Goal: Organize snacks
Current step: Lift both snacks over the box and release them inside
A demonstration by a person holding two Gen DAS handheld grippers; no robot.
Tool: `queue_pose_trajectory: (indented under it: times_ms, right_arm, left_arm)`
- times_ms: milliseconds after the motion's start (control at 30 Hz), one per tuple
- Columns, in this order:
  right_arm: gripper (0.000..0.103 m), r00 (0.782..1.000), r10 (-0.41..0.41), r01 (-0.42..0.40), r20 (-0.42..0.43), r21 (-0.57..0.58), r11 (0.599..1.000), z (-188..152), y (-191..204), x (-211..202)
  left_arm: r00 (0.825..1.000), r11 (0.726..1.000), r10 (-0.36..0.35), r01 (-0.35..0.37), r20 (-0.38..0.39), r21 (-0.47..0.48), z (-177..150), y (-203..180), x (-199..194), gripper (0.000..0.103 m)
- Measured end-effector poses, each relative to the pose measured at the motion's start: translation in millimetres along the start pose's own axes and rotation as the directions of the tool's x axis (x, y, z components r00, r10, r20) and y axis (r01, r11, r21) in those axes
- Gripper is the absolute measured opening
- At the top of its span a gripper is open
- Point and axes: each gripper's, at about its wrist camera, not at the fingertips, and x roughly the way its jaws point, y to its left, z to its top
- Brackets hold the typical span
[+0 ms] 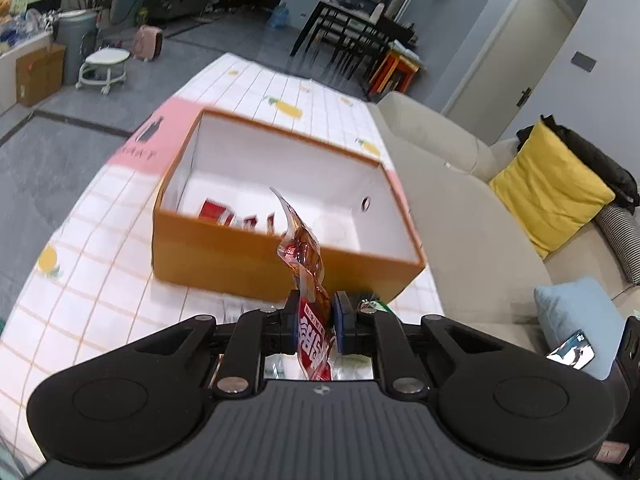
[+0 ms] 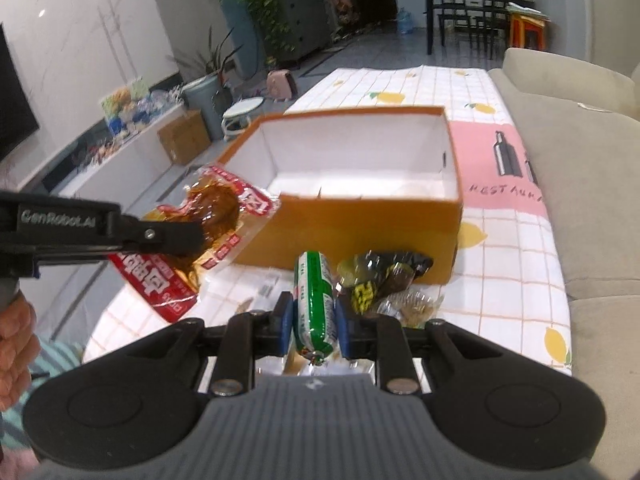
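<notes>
The left gripper [image 1: 316, 322] pinches a red snack pouch [image 1: 306, 256] in its jaws; the right gripper [image 2: 310, 322] pinches a green sausage [image 2: 314, 304], long axis running forward. The open orange box [image 2: 352, 224] lies ahead of and below both jaws, nearer the left.

The desk [image 2: 520, 240] wears a white checked cloth printed with lemons and a pink panel (bottles drawn on it). An open orange box [image 2: 352, 232] with a white inside stands on it. Just before the box lie a dark yellow-lettered snack packet [image 2: 380, 276] and a clear wrapper [image 2: 416, 304].
</notes>
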Motion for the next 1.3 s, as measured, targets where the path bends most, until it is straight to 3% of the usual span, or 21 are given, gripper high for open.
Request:
queue_pose_trajectory:
  times_ms: [300,567,900,1300]
  right_arm:
    - [0.019,0.997,-0.022,0.017,0.067,0.075,0.997,56,-17,-2]
    - [0.019,0.996,-0.06,0.055,0.065,0.087,0.995,102,-22,29]
    - [0.019,0.989,-0.14,0.142,-0.055,0.029,0.99,125,-27,98]
    - [0.019,0.962,-0.185,0.176,-0.2,-0.061,0.983,121,-32,163]
  left_arm:
    - [0.997,0.998,-0.034,0.03,0.063,0.064,44,-22,6,0.017]
    - [0.998,0.994,-0.031,0.026,0.049,0.104,78,-31,35,0.017]
    - [0.999,0.991,0.041,-0.037,-0.029,0.128,97,-23,90,0.017]
    - [0.982,0.992,0.092,-0.076,-0.166,0.1,90,-5,151,0.017]
